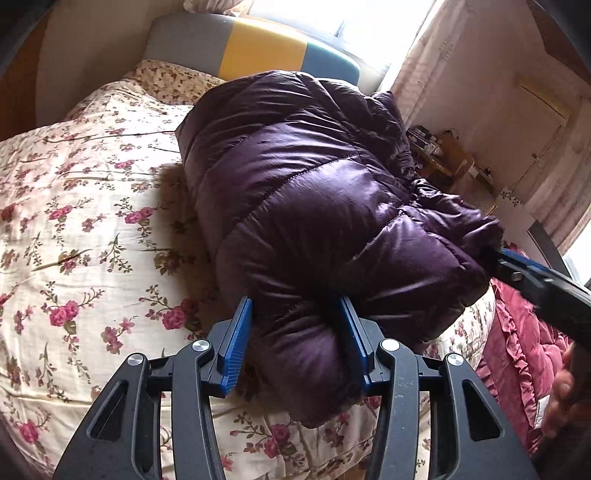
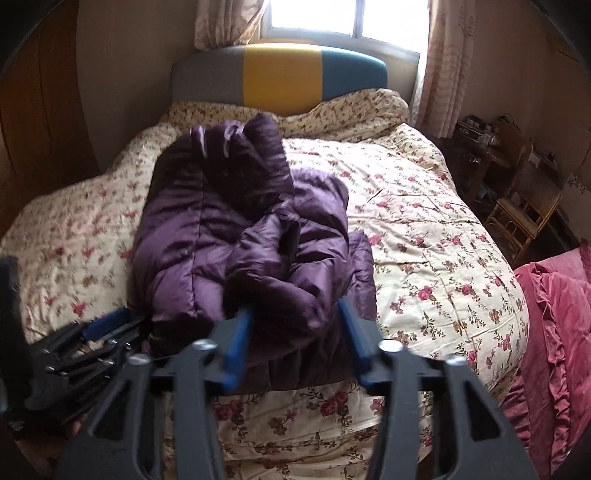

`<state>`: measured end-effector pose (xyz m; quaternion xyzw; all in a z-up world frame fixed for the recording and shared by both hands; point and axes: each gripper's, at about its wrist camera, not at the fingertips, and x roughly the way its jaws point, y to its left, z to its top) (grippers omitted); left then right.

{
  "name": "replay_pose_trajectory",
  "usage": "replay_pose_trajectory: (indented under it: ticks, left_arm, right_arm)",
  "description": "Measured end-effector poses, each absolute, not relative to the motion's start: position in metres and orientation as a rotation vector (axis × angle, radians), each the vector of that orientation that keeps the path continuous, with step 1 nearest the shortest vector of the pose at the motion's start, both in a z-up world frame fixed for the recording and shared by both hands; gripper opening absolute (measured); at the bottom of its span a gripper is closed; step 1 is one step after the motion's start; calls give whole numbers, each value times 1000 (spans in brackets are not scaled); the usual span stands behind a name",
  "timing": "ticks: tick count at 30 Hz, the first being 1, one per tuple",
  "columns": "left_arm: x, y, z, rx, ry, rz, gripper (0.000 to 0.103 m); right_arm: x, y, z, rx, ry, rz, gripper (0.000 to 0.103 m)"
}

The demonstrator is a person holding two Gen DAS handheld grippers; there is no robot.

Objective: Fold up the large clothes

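Puffy quilted jacket of glossy dark purple fabric lies bunched on the floral cream bedspread, below the grey, yellow and teal padded headboard. The left gripper clamps a fat fold of it between blue ribbed pads. The blurred right gripper seems to pinch its near edge, though contact is unclear. A pink ruffled quilt lies right of the bedspread.

Jacket lying on the bed
Headboard behind it, window beyond; chair right of the bed.
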<state>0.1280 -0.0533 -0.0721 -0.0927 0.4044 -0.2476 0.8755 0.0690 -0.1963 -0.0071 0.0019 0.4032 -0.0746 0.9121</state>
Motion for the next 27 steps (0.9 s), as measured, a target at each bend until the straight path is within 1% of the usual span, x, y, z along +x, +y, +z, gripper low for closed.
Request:
replay_pose_trajectory:
  ticks: [1, 3, 6, 14, 17, 19, 23, 26, 27]
  left_arm:
    - [128, -54, -72, -193, 845, -523, 47]
    - [127, -55, -72, -191, 845, -532, 47]
    - [127, -56, -72, -191, 846, -550, 47]
    - [133, -68, -75, -149, 860, -620, 47]
    - [135, -84, -77, -95, 860, -651, 47]
    - [137, -93, -80, -67, 864, -660, 47]
    - [146, -101, -91, -67, 882, -666, 47]
    - [147, -98, -93, -82, 880, -663, 47]
    - [146, -96, -92, -89, 880, -663, 47]
  right_arm:
    - [72, -196, -13, 1, 847, -155, 27]
    - [76, -199, -23, 1, 875, -167, 21]
    - [80, -205, -41, 8, 921, -180, 16]
    - [90, -221, -86, 31, 1009, -214, 13]
    - [88, -231, -104, 62, 1026, -230, 11]
    - [85, -236, -110, 71, 1021, -235, 9]
    - [83, -245, -112, 116, 1012, -236, 9]
    - [83, -247, -106, 114, 1011, -244, 10]
    - [84, -246, -102, 118, 1009, -247, 12]
